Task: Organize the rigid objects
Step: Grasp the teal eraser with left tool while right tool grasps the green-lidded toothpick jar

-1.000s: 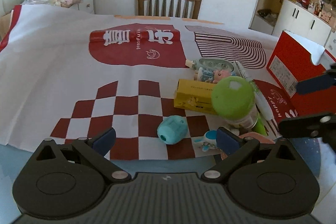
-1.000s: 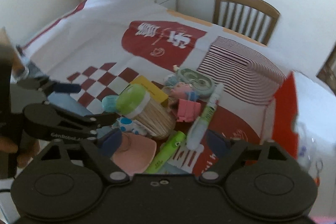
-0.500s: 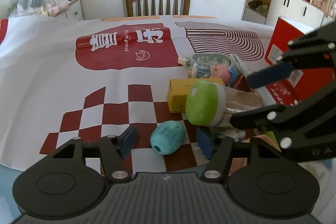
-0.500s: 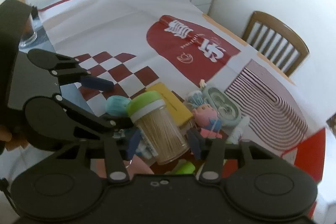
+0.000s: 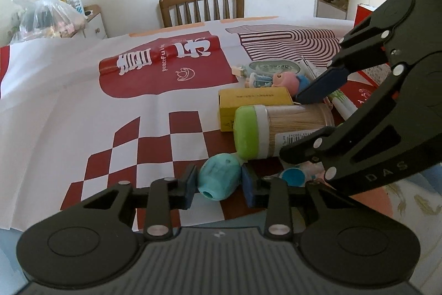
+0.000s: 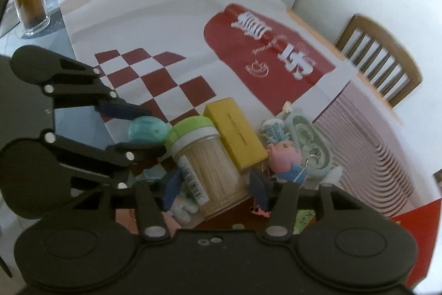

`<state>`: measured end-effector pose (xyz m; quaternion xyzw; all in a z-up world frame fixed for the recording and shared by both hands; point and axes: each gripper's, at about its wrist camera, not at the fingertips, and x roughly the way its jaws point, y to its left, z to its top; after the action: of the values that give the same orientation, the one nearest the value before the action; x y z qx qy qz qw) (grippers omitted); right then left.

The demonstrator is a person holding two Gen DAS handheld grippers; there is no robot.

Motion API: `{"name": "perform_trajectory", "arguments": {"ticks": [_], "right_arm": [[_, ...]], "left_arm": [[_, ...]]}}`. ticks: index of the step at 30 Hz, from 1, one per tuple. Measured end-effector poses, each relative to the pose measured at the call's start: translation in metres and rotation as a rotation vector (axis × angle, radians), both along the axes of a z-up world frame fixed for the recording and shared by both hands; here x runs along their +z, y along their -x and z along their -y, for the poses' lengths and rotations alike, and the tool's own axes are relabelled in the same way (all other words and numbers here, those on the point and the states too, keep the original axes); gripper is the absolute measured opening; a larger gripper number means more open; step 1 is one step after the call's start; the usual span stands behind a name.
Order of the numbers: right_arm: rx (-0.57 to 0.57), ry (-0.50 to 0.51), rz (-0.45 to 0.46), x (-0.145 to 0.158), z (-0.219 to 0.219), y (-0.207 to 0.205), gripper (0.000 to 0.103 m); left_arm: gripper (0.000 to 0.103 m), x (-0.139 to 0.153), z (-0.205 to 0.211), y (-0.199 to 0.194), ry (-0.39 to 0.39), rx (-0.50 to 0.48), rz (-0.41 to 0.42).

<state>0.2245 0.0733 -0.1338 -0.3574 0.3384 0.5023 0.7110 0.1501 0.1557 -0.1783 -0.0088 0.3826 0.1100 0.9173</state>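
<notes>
My left gripper (image 5: pixel 219 185) is shut on a teal egg-shaped sharpener (image 5: pixel 219 180) at the near edge of the checked cloth; the sharpener also shows in the right wrist view (image 6: pixel 147 129). My right gripper (image 6: pixel 215 191) is shut on a toothpick jar (image 6: pixel 210 170) with a green lid, lying on its side; the jar also shows in the left wrist view (image 5: pixel 279 132). A yellow box (image 5: pixel 254 104) lies just behind the jar. A pink pig figure (image 6: pixel 284 156) and a pale green tin (image 6: pixel 309 140) lie to the right of it.
A red box (image 6: pixel 420 220) stands at the right. A glass jar of brown liquid (image 6: pixel 29 2) stands at the far left. A wooden chair (image 5: pixel 201 3) is behind the table, and a plastic bag (image 5: pixel 47 18) on a cabinet. A pink dish (image 5: pixel 370 195) lies under the right gripper.
My left gripper has closed on the teal sharpener. My right gripper has closed on the toothpick jar, which now lies flatter, lid toward the left.
</notes>
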Motion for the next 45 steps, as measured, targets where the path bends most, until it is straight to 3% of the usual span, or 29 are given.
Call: {"name": "perform_trajectory", "arguments": {"ticks": [10,24,34,35,36,37,38,41,43,45], "right_arm": [[-0.013,0.002,-0.005,0.004,0.006,0.009,0.046],[-0.189,-0.146,-0.099,0.041,0.064,0.026,0.041],[-0.232,-0.218,-0.087,0.072,0.112,0.034,0.038],[-0.236,-0.222,-0.084,0.075,0.117,0.034,0.036],[-0.243,-0.226,-0.081,0.079,0.121,0.034,0.016],[-0.25,-0.231,-0.081,0.083,0.126,0.033,0.005],[-0.263,-0.235,-0.087,0.088,0.131,0.031,0.0],[-0.229,-0.232,-0.111,0.096,0.144,0.026,0.001],[-0.24,-0.234,-0.089,0.095,0.155,0.025,0.018],[-0.246,-0.235,-0.117,0.091,0.164,0.024,0.026]], "left_arm": [[0.033,0.007,-0.006,0.001,0.05,0.031,0.002],[0.033,0.044,0.001,0.025,0.188,0.088,0.038],[0.033,0.077,0.031,0.03,0.213,0.043,0.073],[0.033,0.081,0.035,0.03,0.216,0.036,0.076],[0.033,0.084,0.038,0.029,0.22,0.031,0.078],[0.033,0.086,0.041,0.027,0.224,0.026,0.08],[0.033,0.089,0.045,0.027,0.227,0.02,0.083],[0.033,0.096,0.058,0.022,0.204,0.002,0.099],[0.033,0.098,0.063,0.022,0.208,0.001,0.105],[0.033,0.098,0.068,0.023,0.216,0.004,0.106]]}}
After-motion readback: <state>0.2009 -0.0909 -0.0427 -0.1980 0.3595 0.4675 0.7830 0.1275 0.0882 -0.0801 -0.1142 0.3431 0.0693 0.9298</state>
